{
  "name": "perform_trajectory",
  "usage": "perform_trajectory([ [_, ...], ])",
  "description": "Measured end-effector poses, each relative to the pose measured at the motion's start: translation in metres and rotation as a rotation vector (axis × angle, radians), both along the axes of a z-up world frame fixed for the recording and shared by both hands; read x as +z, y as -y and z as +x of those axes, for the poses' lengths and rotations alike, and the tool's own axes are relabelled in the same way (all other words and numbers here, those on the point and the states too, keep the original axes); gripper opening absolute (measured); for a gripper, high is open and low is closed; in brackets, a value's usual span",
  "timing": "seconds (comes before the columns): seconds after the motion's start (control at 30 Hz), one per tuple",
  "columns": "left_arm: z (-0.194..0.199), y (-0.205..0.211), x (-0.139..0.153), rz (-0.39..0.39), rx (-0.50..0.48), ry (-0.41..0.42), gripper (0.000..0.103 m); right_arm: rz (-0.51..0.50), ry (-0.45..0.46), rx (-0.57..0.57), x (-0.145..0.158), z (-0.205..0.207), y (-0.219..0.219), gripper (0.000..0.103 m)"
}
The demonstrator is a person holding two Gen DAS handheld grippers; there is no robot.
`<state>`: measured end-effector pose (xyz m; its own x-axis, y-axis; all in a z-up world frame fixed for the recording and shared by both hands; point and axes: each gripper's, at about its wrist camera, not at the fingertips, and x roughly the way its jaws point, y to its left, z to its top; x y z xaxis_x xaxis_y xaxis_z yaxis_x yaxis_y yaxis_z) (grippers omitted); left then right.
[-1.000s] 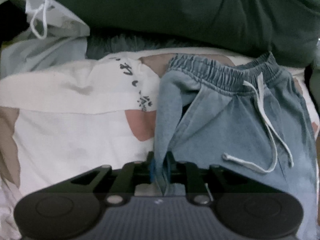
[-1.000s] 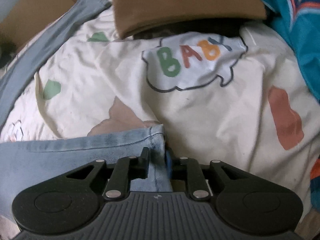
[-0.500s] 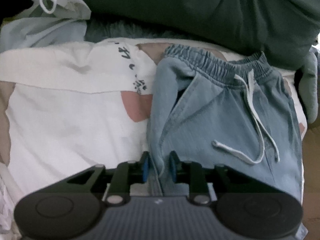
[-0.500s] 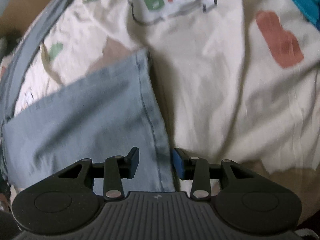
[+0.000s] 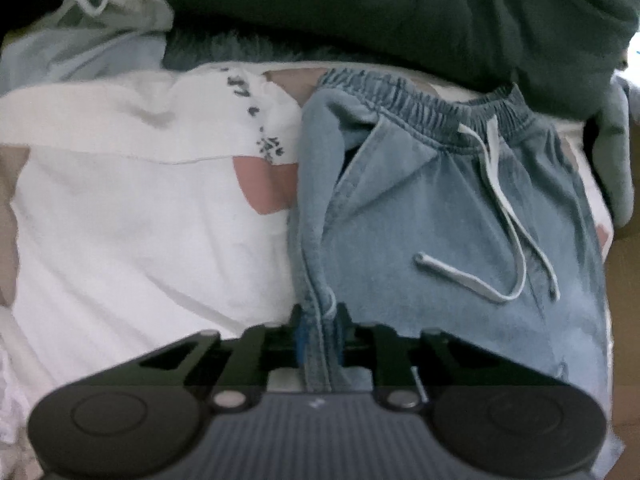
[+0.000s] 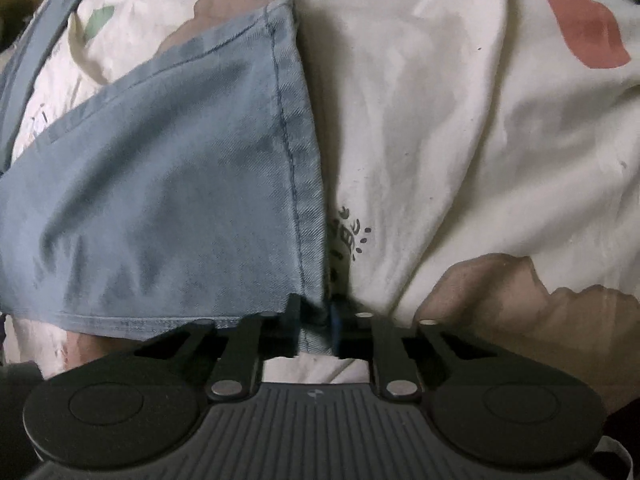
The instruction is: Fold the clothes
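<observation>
The fold is barely begun: the jeans (image 5: 460, 216) lie spread on the sheet (image 5: 132, 232), no crease made yet. The left gripper (image 5: 320, 328) has just pinched shut on their side seam; the right gripper (image 6: 316, 320) has just closed on a hem corner (image 6: 308, 292). Pale denim, elastic waist (white drawstring loose).

jeans (image 6: 160, 200) leg cut off left

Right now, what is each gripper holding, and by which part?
Left gripper: light blue denim trousers, side seam fold. Right gripper: their leg hem corner.
</observation>
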<state>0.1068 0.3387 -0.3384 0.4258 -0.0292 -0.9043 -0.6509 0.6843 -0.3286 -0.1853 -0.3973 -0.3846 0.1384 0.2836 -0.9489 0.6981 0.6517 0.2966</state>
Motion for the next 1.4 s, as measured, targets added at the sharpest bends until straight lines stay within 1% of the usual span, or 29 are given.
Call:
perform_trajectory([
  [0.17, 0.008, 0.006, 0.018, 0.071, -0.039, -0.03, 0.011, -0.006, -0.008, 0.023, 0.018, -0.002, 0.0, 0.006],
  [0.33, 0.006, 0.0, 0.02, 0.07, -0.049, -0.037, 0.01, -0.016, -0.017, 0.022, 0.033, -0.005, 0.004, 0.005],
  [0.43, 0.004, -0.001, 0.016, 0.079, -0.051, -0.048, 0.009, -0.023, -0.033, 0.016, 0.033, -0.007, 0.006, 0.004],
  [0.47, 0.007, 0.001, 0.014, 0.084, -0.05, -0.054, 0.008, -0.027, -0.042, 0.018, 0.031, -0.007, 0.006, 0.001],
  [0.53, 0.01, 0.001, 0.007, 0.09, -0.046, -0.066, 0.008, -0.041, -0.073, 0.028, 0.025, -0.007, 0.006, 0.0],
  [0.57, 0.011, 0.0, 0.004, 0.089, -0.043, -0.07, 0.008, -0.069, -0.104, 0.036, 0.023, -0.008, 0.006, 0.0],
  [0.6, 0.012, -0.001, 0.001, 0.086, -0.046, -0.074, 0.008, -0.092, -0.123, 0.032, 0.021, -0.012, 0.009, 0.0],
  [0.67, 0.016, -0.002, -0.004, 0.084, -0.062, -0.081, 0.009, -0.085, -0.123, -0.019, 0.018, -0.023, 0.016, 0.0],
  [0.73, 0.018, -0.004, -0.006, 0.085, -0.072, -0.085, 0.01, -0.093, -0.127, -0.032, 0.018, -0.027, 0.02, 0.0],
  [0.8, 0.019, -0.005, -0.003, 0.099, -0.066, -0.08, 0.014, -0.099, -0.109, -0.034, 0.021, -0.026, 0.022, 0.0],
  [0.87, 0.017, -0.009, 0.002, 0.108, -0.05, -0.077, 0.021, -0.109, -0.086, -0.031, 0.023, -0.021, 0.024, 0.0],
  [0.9, 0.015, -0.011, 0.005, 0.112, -0.04, -0.075, 0.022, -0.114, -0.072, -0.036, 0.024, -0.018, 0.025, 0.0],
  [1.0, 0.013, -0.017, 0.02, 0.131, -0.027, -0.068, 0.021, -0.125, -0.012, -0.046, 0.028, -0.005, 0.03, 0.001],
  [1.13, 0.013, -0.019, 0.054, 0.158, -0.034, -0.045, 0.021, -0.127, 0.071, -0.021, 0.032, 0.017, 0.032, 0.007],
  [1.17, 0.015, -0.018, 0.064, 0.166, -0.038, -0.038, 0.022, -0.125, 0.094, -0.018, 0.033, 0.023, 0.031, 0.009],
  [1.27, 0.022, -0.015, 0.091, 0.183, -0.057, -0.007, 0.026, -0.117, 0.157, -0.008, 0.035, 0.037, 0.03, 0.011],
  [1.33, 0.032, -0.012, 0.1, 0.197, -0.08, 0.016, 0.026, -0.112, 0.201, 0.01, 0.04, 0.046, 0.029, 0.011],
  [1.4, 0.044, -0.009, 0.1, 0.199, -0.099, 0.031, 0.026, -0.109, 0.244, 0.021, 0.045, 0.052, 0.031, 0.015],
])
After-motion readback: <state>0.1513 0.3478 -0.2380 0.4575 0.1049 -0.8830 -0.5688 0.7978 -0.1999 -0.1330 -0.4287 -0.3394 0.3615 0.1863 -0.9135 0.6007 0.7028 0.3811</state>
